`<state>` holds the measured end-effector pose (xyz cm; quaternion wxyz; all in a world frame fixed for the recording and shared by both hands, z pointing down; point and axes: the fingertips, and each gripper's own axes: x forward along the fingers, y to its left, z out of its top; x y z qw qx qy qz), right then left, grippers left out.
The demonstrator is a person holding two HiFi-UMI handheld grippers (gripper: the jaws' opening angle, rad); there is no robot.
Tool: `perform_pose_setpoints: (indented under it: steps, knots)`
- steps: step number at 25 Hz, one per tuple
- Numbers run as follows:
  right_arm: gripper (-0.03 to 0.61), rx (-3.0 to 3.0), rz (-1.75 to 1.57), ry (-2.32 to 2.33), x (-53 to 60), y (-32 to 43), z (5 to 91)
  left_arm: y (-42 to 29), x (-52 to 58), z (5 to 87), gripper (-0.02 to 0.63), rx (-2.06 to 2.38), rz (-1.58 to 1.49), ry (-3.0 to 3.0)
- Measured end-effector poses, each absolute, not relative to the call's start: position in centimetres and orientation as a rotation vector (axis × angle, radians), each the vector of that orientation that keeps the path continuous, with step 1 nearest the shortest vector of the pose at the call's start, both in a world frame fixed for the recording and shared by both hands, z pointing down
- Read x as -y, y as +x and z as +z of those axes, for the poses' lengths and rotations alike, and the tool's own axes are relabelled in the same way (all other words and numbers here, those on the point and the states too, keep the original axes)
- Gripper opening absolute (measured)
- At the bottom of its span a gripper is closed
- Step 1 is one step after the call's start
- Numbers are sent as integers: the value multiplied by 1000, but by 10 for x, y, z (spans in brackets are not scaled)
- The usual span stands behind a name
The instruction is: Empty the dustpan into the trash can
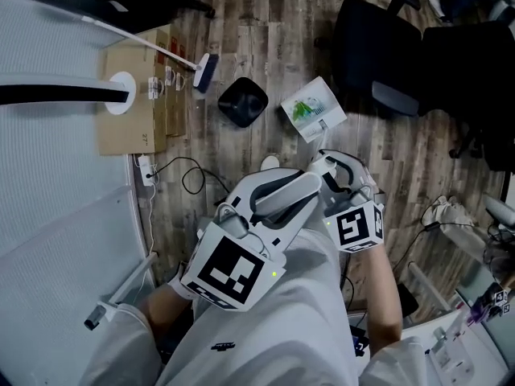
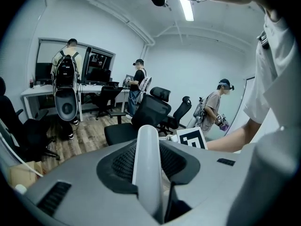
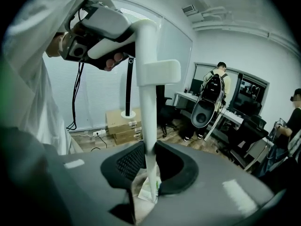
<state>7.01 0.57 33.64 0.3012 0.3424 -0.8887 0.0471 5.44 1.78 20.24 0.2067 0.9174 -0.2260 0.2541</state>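
In the head view the white dustpan (image 1: 313, 108), with green-printed paper in it, hangs over the wood floor just right of the black trash can (image 1: 243, 101). Its long white handle (image 3: 146, 102) rises between both grippers. My right gripper (image 1: 336, 167) is shut on the handle's lower part, and the pan (image 3: 149, 188) shows below its jaws. My left gripper (image 1: 302, 190) is shut on the handle (image 2: 146, 164) higher up. It also shows at the top of the right gripper view, where the left gripper (image 3: 101, 22) clasps the handle's upper end.
A broom (image 1: 203, 72) lies left of the can beside cardboard boxes (image 1: 133, 111) and a white round stand base (image 1: 121, 92). Cables (image 1: 189, 175) trail on the floor. Black office chairs (image 1: 374, 47) stand at the right. Several people (image 2: 138, 86) stand by desks farther off.
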Motion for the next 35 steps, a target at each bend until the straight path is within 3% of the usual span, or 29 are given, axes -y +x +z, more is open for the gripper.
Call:
perform_pose_setpoints:
  steps: [35]
  knots:
    - [87, 2439, -161, 460, 19, -74, 299, -92, -11, 169, 129, 1101, 425, 2392]
